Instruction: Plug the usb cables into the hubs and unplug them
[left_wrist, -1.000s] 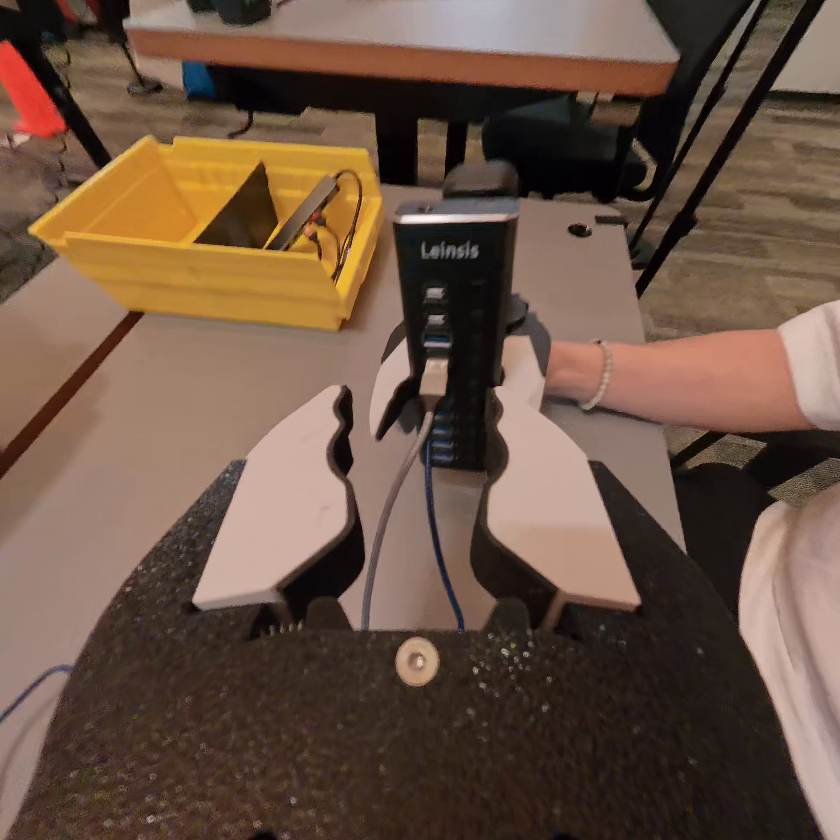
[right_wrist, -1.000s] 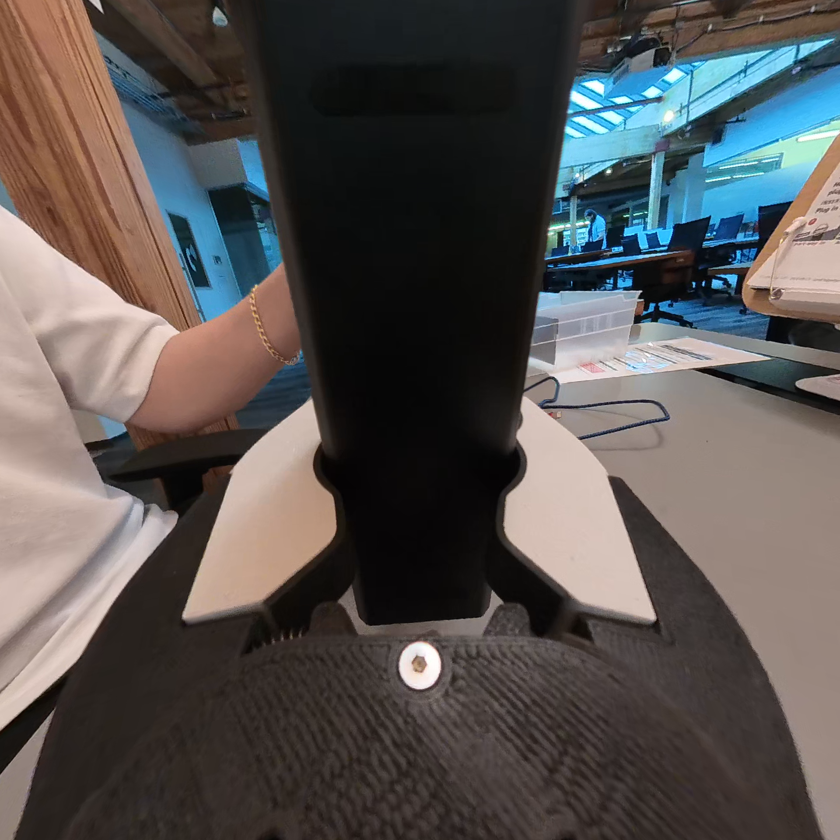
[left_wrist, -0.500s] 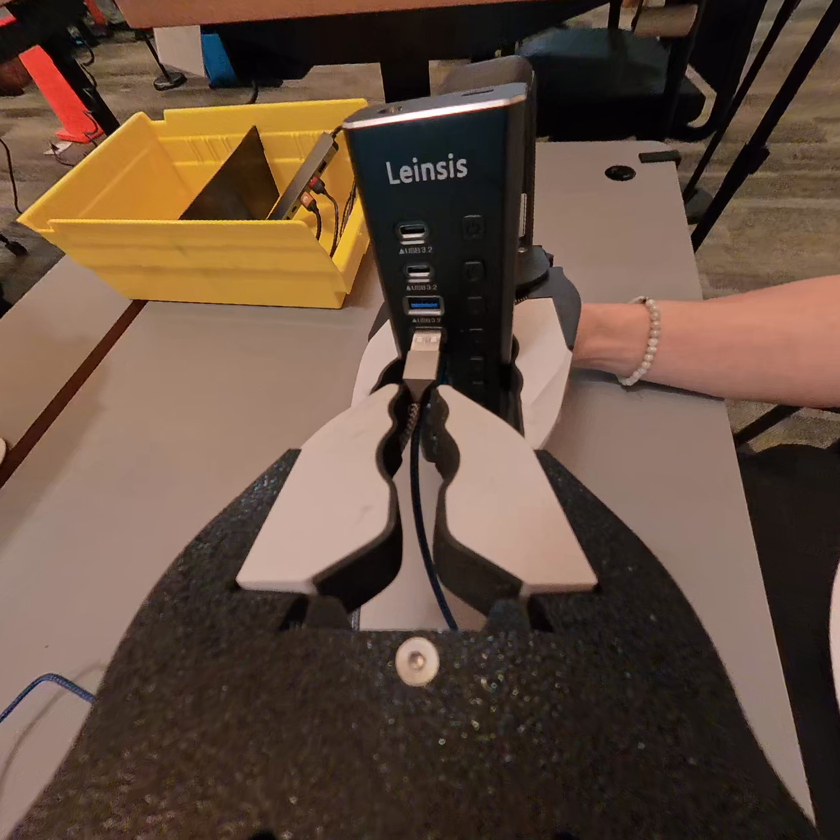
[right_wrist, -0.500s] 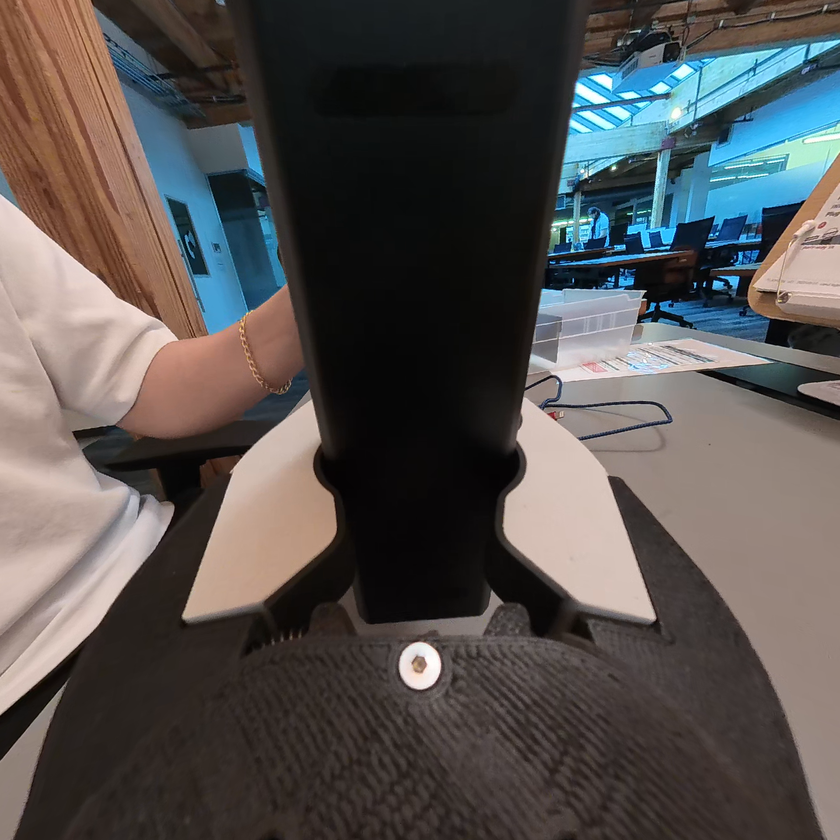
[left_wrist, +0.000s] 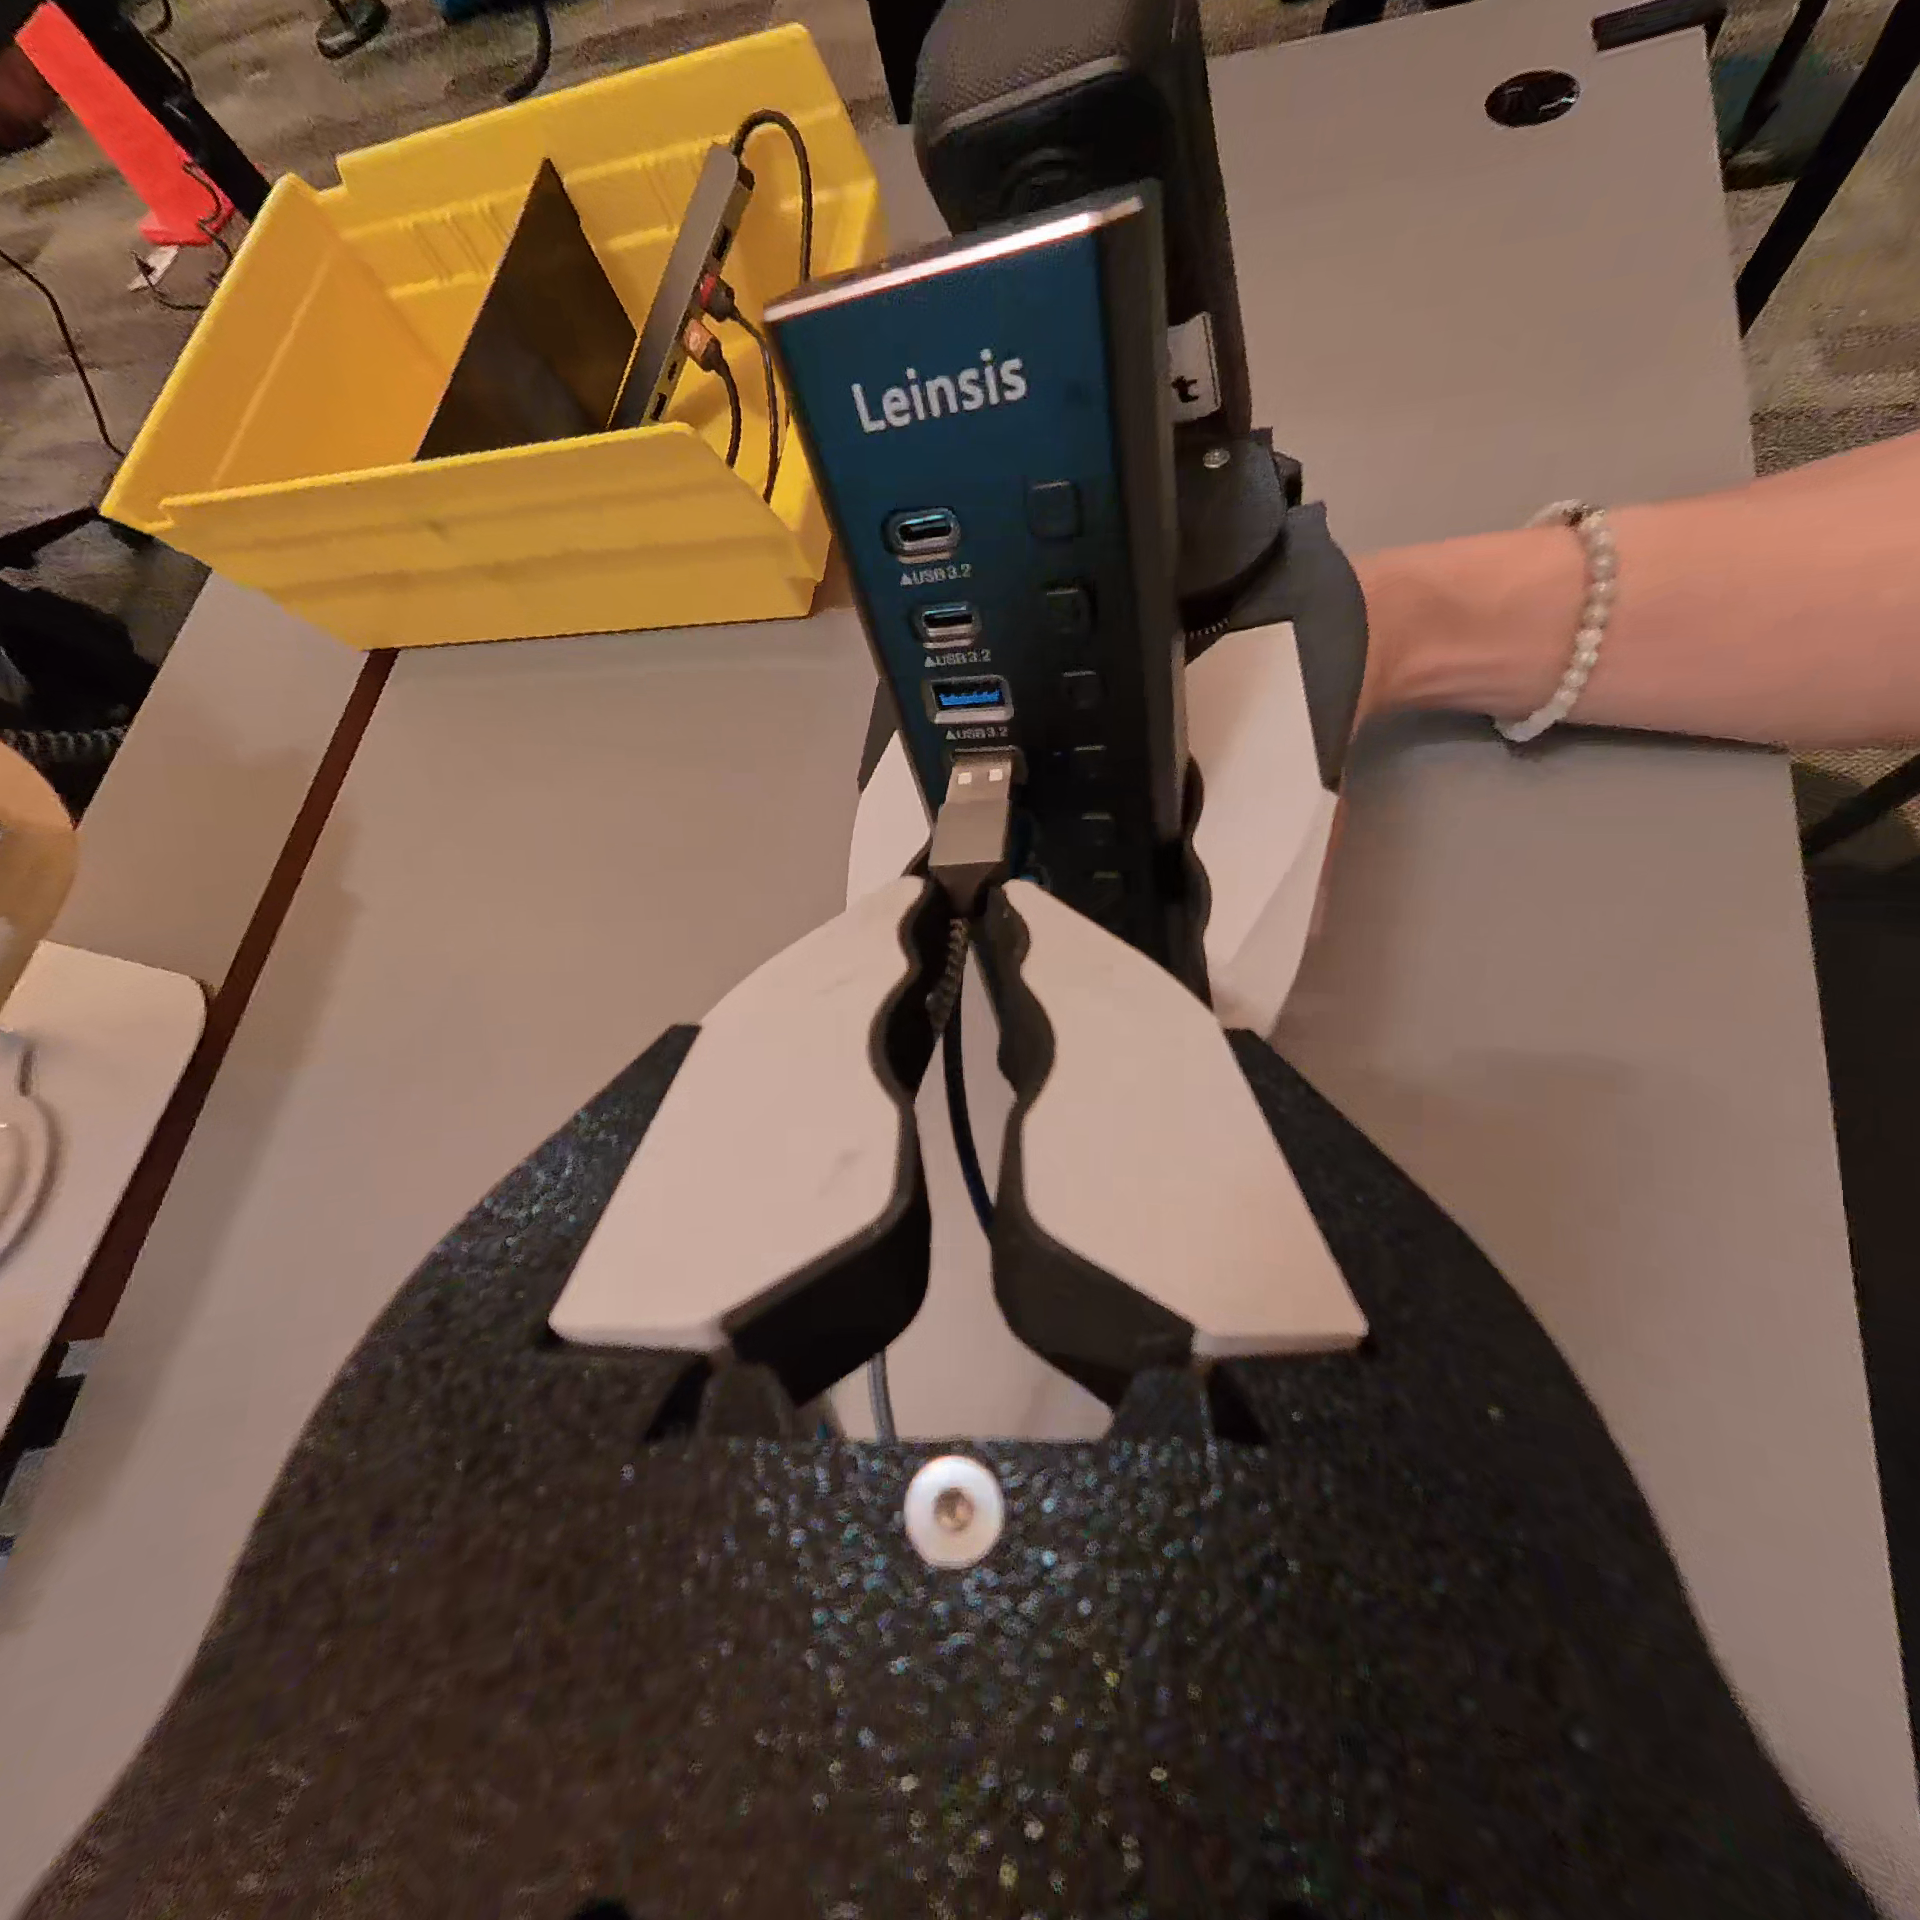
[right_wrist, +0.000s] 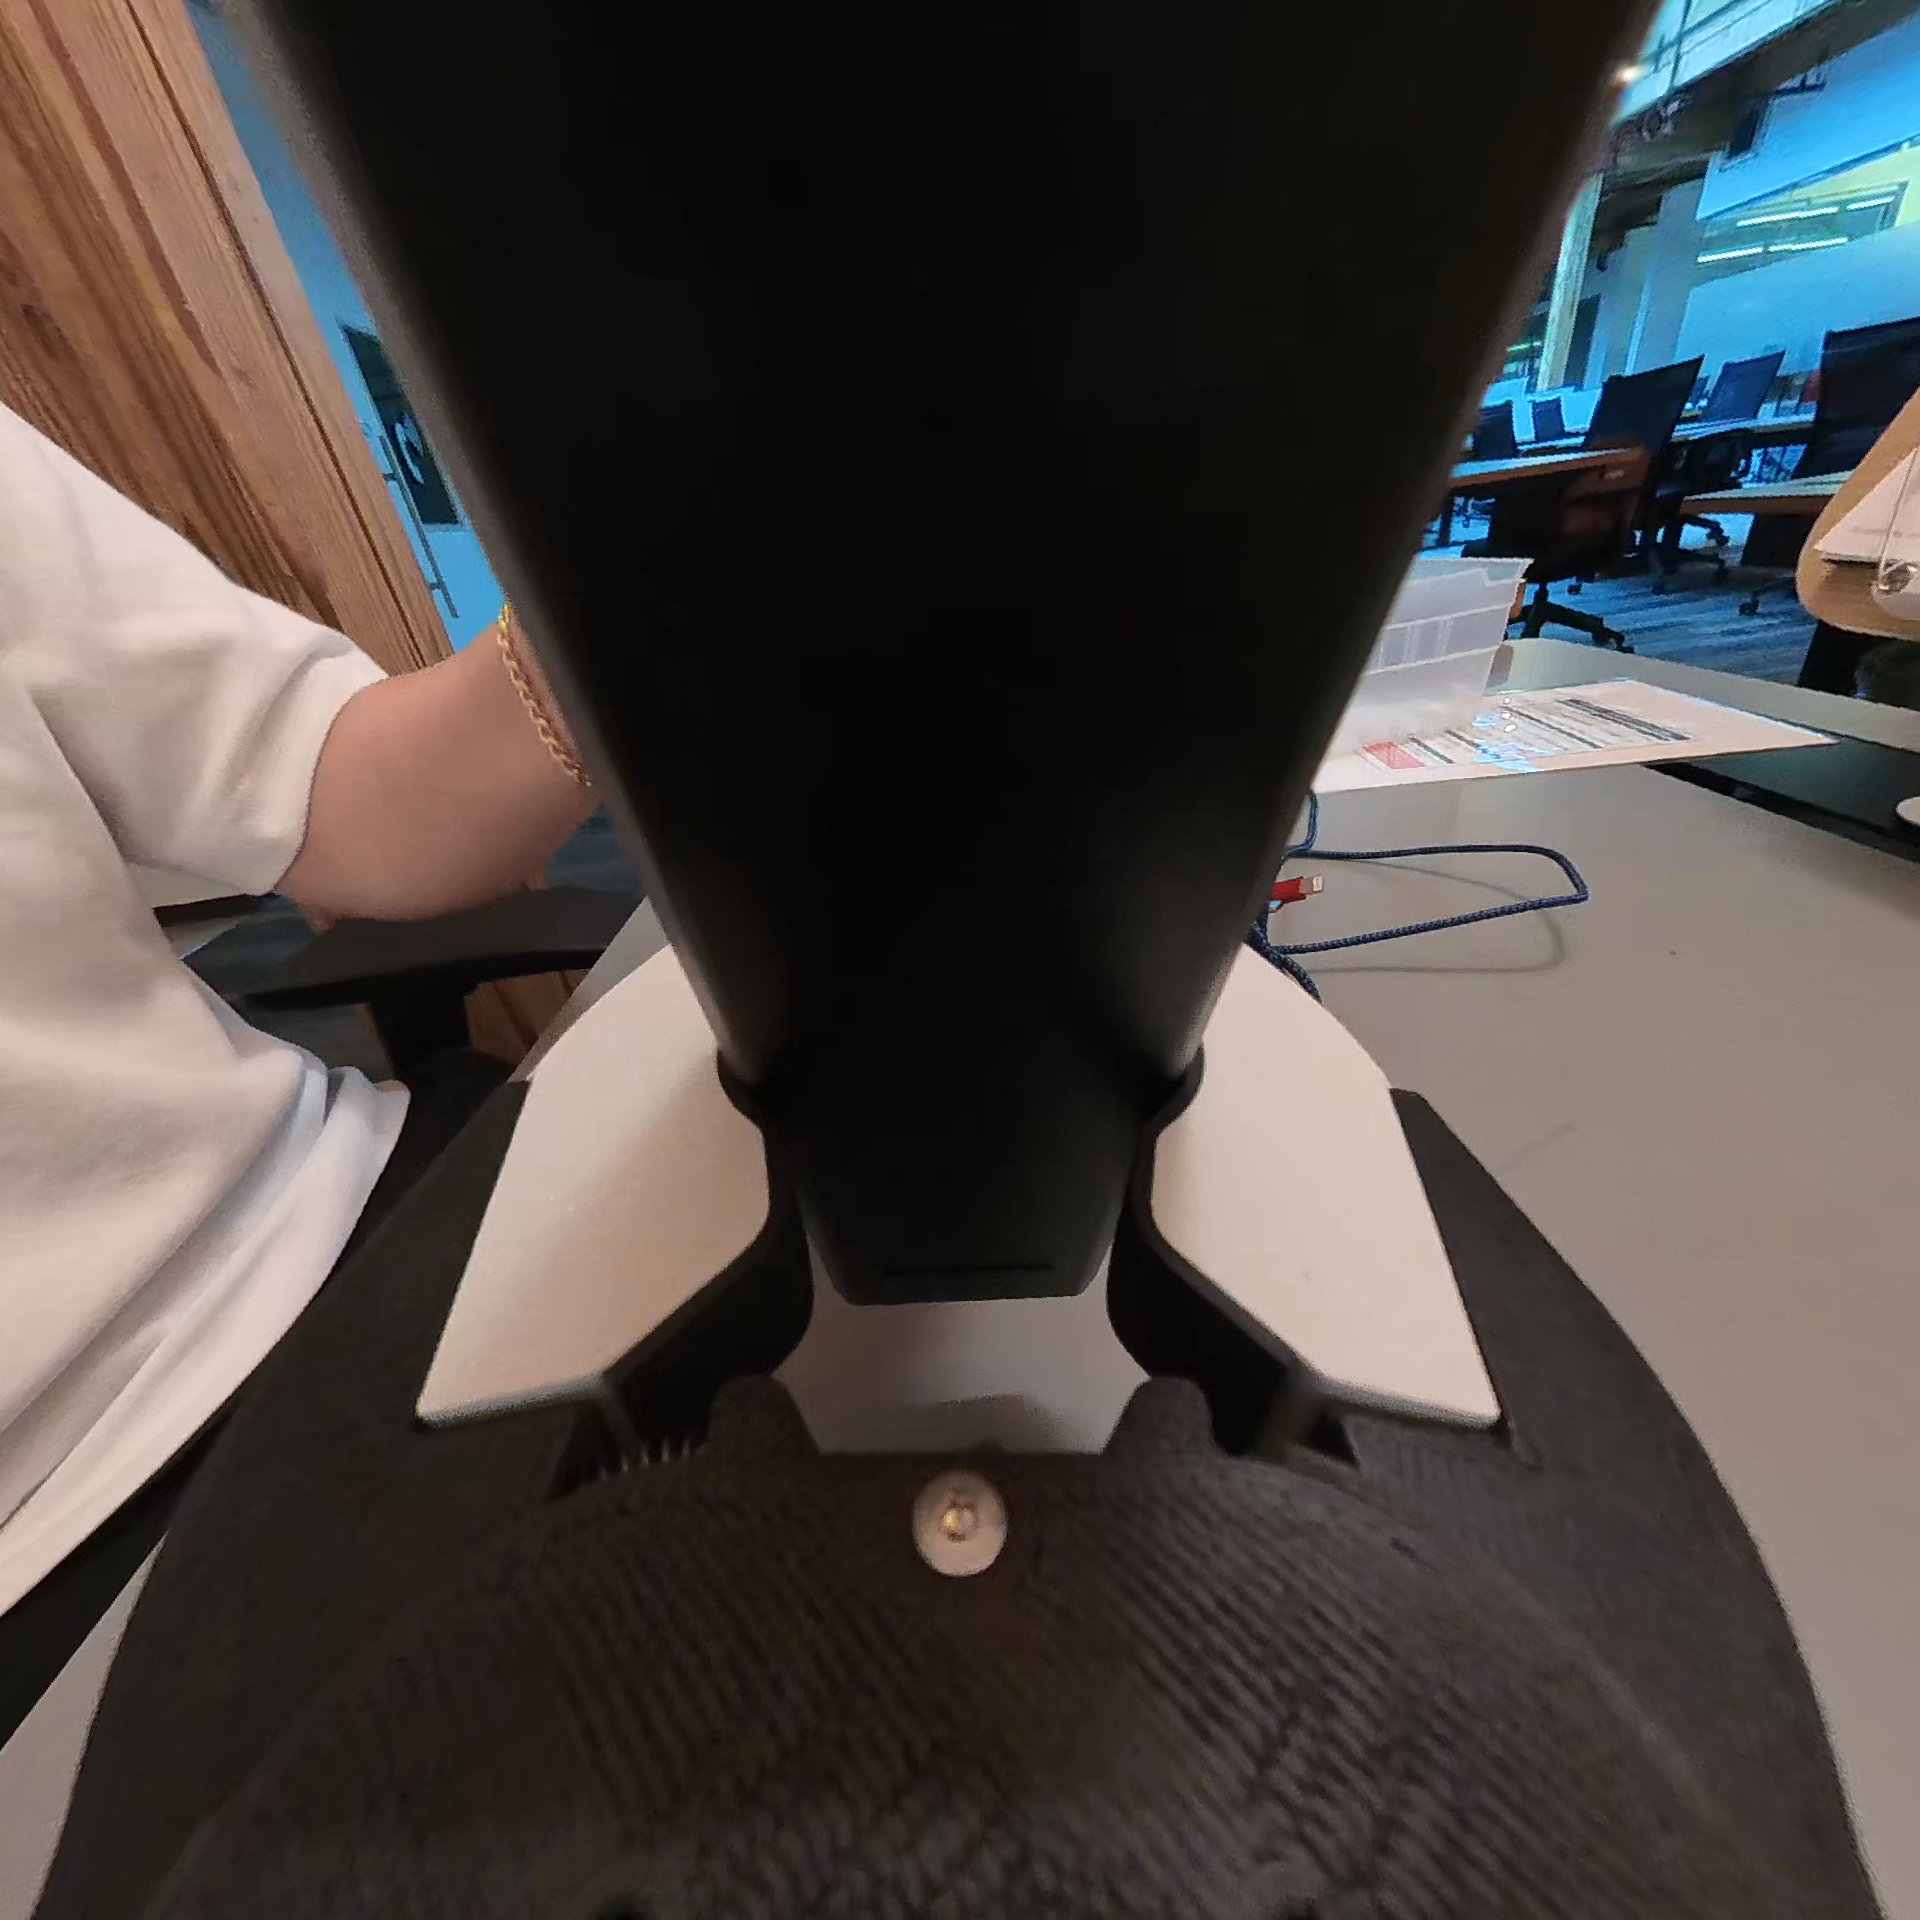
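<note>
My left gripper (left_wrist: 961, 914) is pinched nearly closed on the grey braided cable (left_wrist: 940, 997) just behind its metal plug (left_wrist: 975, 816), fingers almost meeting at the tips with only the cord between them. The plug's tip sits right at the fourth port down on the hub (left_wrist: 987, 582); I can't tell if it is seated in the port or just out of it. The hub is a dark tower, standing upright and leaning a bit left in my left view, with two small oval ports at the top, then a blue-tongued port just above the plug. A blue cable (left_wrist: 971, 1132) runs down behind the grey one between my fingers. My right gripper (right_wrist: 961, 1174) clamps the hub's lower end, fingers spread wide and pressed against both sides of the black body (right_wrist: 956, 623), which fills most of that view. In the left view the right gripper (left_wrist: 1273, 790) shows behind the hub, with a hand (left_wrist: 1455, 634) wearing a bead bracelet on it. All of this is above a grey table (left_wrist: 520, 935). A yellow bin (left_wrist: 436, 520) sits at the far left of the table, holding a slim grey hub (left_wrist: 686, 281) with dark cables plugged in. In the right view a blue cable with a red plug (right_wrist: 1299, 888) lies on the table beside a printed sheet (right_wrist: 1558, 727).
</note>
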